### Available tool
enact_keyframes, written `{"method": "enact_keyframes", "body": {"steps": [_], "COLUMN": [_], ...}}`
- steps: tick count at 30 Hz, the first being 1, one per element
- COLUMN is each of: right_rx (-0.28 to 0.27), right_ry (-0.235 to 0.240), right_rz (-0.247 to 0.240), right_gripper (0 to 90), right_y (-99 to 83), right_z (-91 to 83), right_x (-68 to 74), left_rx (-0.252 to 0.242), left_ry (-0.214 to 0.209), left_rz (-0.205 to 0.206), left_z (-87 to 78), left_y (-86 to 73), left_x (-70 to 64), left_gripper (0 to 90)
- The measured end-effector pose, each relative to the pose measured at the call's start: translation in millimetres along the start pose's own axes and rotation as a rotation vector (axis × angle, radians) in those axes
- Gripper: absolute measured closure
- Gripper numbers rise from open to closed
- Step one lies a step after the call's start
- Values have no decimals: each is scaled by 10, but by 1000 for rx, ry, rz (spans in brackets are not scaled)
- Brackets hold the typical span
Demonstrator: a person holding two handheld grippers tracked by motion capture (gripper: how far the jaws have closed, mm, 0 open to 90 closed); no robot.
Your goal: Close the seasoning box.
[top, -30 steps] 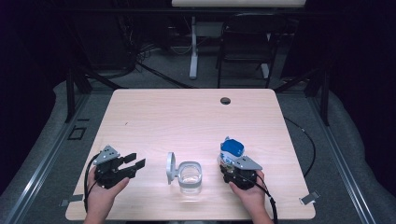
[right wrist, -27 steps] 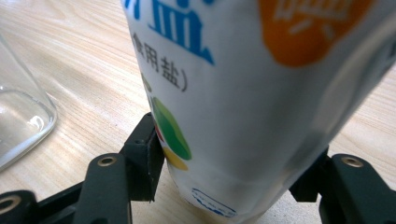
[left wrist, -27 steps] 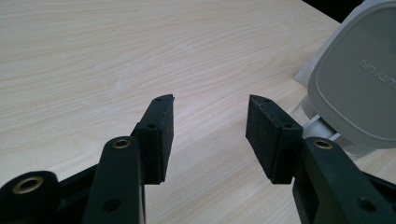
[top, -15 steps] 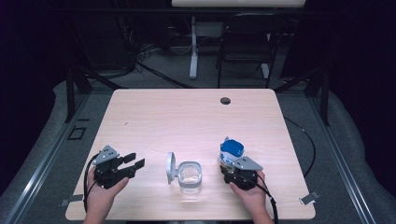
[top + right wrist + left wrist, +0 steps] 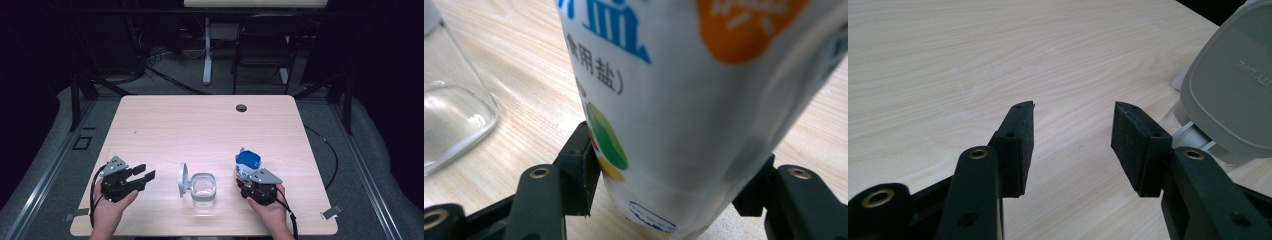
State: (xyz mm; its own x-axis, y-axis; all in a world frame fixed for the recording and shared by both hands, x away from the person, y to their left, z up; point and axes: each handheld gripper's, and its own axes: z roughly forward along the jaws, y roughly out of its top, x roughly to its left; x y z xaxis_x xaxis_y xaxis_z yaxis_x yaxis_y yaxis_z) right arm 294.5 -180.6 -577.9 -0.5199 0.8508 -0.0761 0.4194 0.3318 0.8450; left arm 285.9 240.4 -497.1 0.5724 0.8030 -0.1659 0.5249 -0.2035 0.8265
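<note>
From above, my left gripper (image 5: 141, 176) sits near the worktop's front-left corner, held in my left hand (image 5: 111, 205), its jaws spread with nothing between them. My right gripper (image 5: 248, 179) is toward the front edge, right of the middle, with my right hand (image 5: 267, 206) behind it. It grips a white salt bottle (image 5: 247, 167) with a blue cap, standing upright on the table (image 5: 200, 130). Between the two grippers, close to the front edge, stands a clear glass jar (image 5: 204, 189); its grey lid (image 5: 183, 180) is flipped open on the side facing my left gripper. The bottle stands just to the right of the jar, apart from it.

In the left gripper view, my two black pads (image 5: 1018, 145) stand well apart over bare wood. The jar's grey lid (image 5: 1233, 95) rises at the right edge, just beyond my right-hand pad and not touching it.

In the right gripper view, my jaws press against the lower part of the salt bottle (image 5: 684, 100) from both sides, clamped on it. Blue characters, an orange patch and green and yellow marks show on its white label. The glass jar (image 5: 451, 115) stands at the left, close to the bottle, with a strip of wood between them.
</note>
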Motion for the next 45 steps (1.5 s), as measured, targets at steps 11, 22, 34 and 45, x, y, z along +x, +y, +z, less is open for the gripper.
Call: {"method": "enact_keyframes", "body": {"steps": [11, 22, 34, 45], "right_rx": [-28, -55, -60, -65], "right_ry": [9, 18, -4, -16], "right_rz": [-27, -58, -108, -171], "right_gripper": [404, 404, 404, 404], "right_y": [163, 339, 451, 527], "right_z": [-121, -214, -294, -335], "right_x": [32, 87, 107, 177], "left_rx": [3, 5, 0, -3], "left_ry": [-1, 2, 1, 4], "left_rz": [-3, -3, -1, -4], "left_z": [4, 2, -11, -16], "left_y": [-3, -4, 2, 3], "left_x": [-2, 1, 4, 3], "left_gripper": [521, 521, 521, 521]}}
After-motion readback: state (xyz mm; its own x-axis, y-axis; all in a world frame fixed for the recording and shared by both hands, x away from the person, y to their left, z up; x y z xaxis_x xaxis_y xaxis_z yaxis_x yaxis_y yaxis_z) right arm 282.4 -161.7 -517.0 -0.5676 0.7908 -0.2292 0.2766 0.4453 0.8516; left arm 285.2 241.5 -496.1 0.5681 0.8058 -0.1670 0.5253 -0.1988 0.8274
